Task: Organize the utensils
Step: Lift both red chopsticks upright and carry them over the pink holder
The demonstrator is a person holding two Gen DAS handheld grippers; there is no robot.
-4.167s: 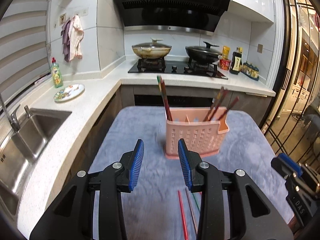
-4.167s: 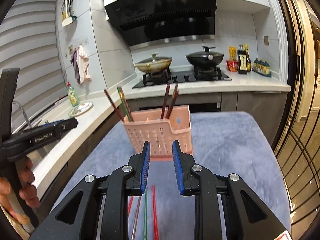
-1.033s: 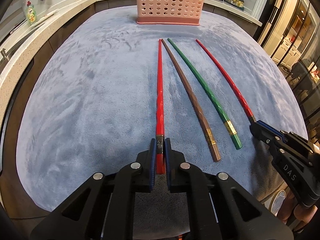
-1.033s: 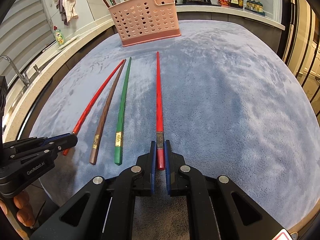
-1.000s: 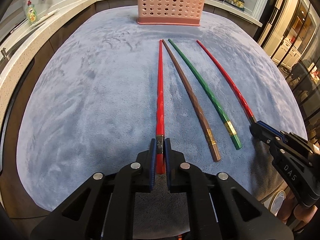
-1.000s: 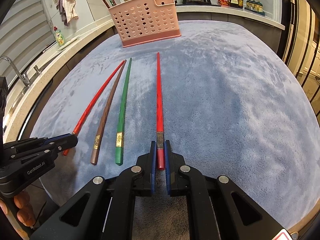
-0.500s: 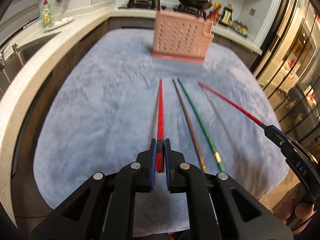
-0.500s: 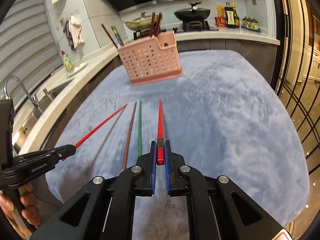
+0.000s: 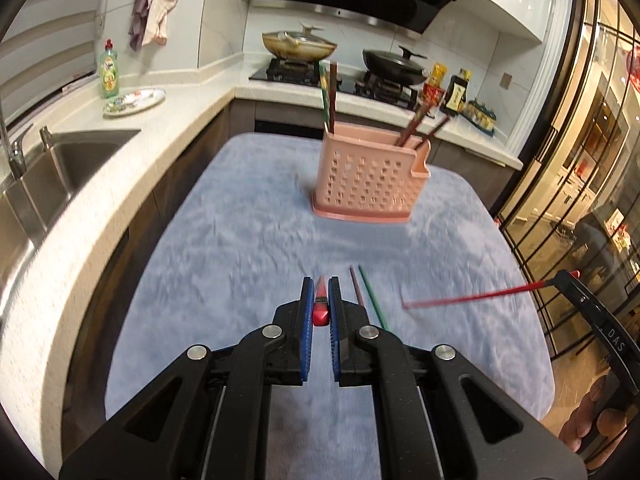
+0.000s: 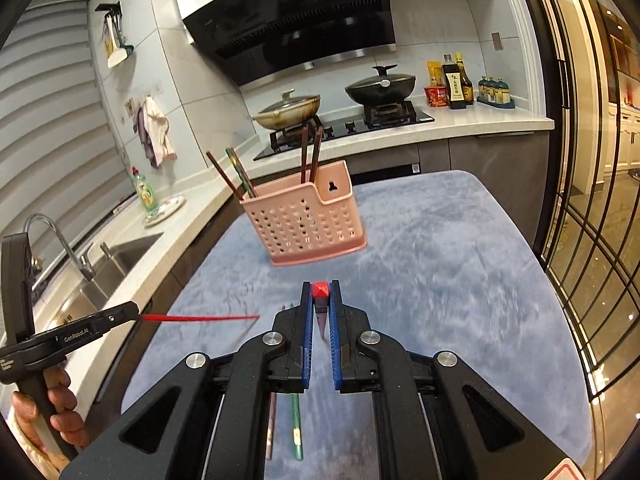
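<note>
My left gripper (image 9: 319, 302) is shut on a red chopstick (image 9: 320, 312), held above the blue-grey mat; it also shows in the right wrist view (image 10: 200, 317), pointing right from the left gripper (image 10: 134, 312). My right gripper (image 10: 320, 304) is shut on a second red chopstick (image 10: 320, 292), whose length shows in the left wrist view (image 9: 472, 298). A brown chopstick (image 9: 356, 285) and a green chopstick (image 9: 370, 296) lie on the mat. The pink perforated utensil holder (image 9: 370, 184) stands further back with several chopsticks in it.
The mat (image 10: 440, 248) covers a table. A counter with a sink (image 9: 60, 168) runs along the left. A stove with two pans (image 9: 300, 42) and sauce bottles (image 10: 456, 80) are at the back. Glass doors (image 10: 592, 200) stand on the right.
Both grippers have lifted their red chopsticks off the mat and tilted up, so the holder and kitchen now fill the views. The brown and green chopsticks stay on the mat.
</note>
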